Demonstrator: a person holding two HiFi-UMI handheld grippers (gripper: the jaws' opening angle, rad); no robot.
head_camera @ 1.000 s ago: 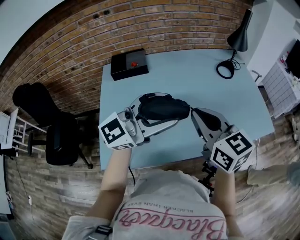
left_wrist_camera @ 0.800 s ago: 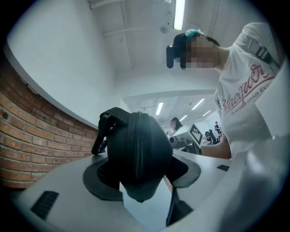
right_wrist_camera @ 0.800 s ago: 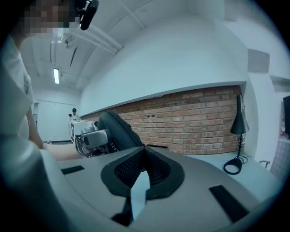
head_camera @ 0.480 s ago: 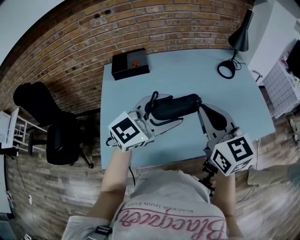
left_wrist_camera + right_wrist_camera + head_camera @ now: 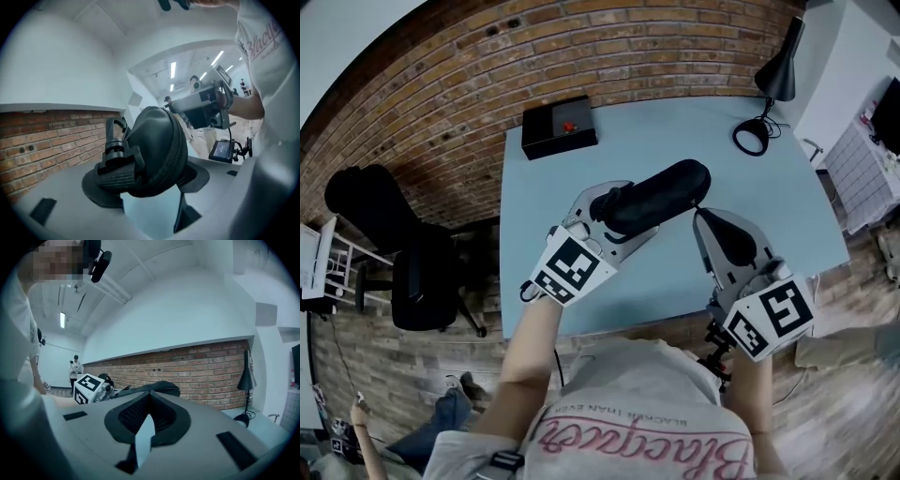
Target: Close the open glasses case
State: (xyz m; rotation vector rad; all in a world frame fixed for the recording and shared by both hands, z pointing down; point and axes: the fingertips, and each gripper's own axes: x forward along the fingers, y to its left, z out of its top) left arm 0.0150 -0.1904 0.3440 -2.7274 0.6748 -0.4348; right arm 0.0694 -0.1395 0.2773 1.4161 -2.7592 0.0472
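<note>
Your left gripper [image 5: 602, 208] clamps one end of the black zip-around glasses case [image 5: 661, 192], and the rest juts past its jaws. Your right gripper [image 5: 703, 225], jaws together and empty, sits near the far end. Push there and the case could pivot out of that end-only hold.

i look down on a pale blue rectangular table [image 5: 675, 141] set against a red brick wall [image 5: 469, 66]. a black swivel office chair [image 5: 417, 277] stands left of it on grey-brown wood plank floor [image 5: 384, 375]. a black cone-shaded desk lamp [image 5: 776, 75] sits at the far right corner, and long white ceiling strip lights [image 5: 173, 69] glow overhead.
</note>
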